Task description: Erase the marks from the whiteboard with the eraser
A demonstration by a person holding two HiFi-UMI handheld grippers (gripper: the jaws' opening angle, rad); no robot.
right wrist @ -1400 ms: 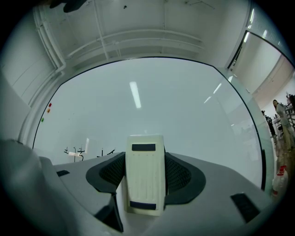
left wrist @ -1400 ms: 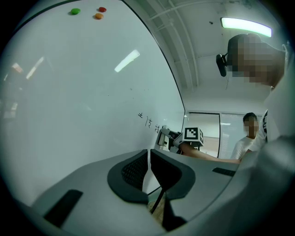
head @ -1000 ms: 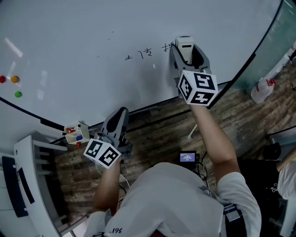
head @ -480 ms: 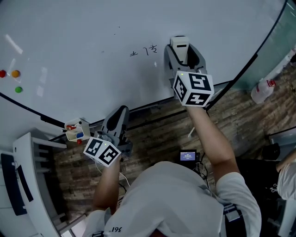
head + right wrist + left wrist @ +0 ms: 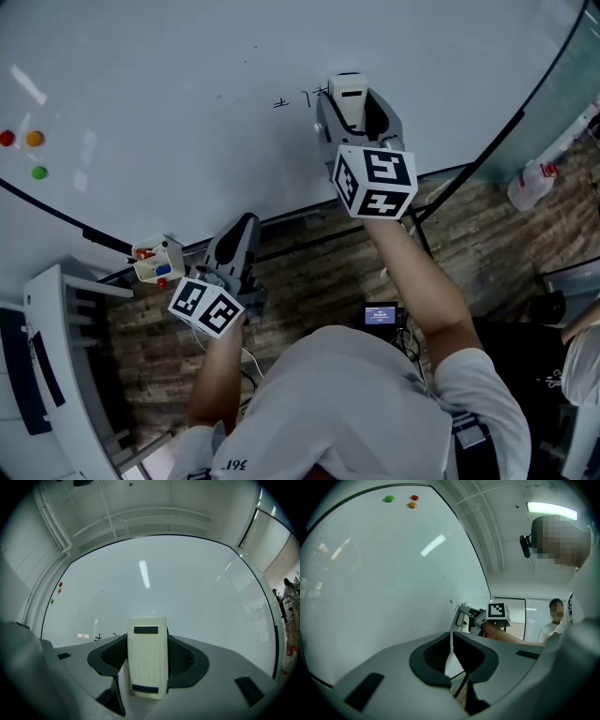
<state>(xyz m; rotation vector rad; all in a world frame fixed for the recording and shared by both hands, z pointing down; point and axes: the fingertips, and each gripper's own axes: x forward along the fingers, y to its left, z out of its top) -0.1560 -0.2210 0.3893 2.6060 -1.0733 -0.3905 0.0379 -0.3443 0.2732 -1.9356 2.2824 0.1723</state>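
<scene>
Overall, the right gripper was clamped on the eraser, pressed to the whiteboard just beside the marks. The left gripper hung lower, jaws nearly together, empty. A small box below the board held red and blue pieces.

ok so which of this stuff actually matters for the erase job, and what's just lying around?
In the job:
whiteboard; black marks on it; eraser, clamped in the right gripper.

Lying about:
three coloured magnets on the board; small box at the board's lower edge; white bottle at far right; left gripper, shut and empty.
</scene>
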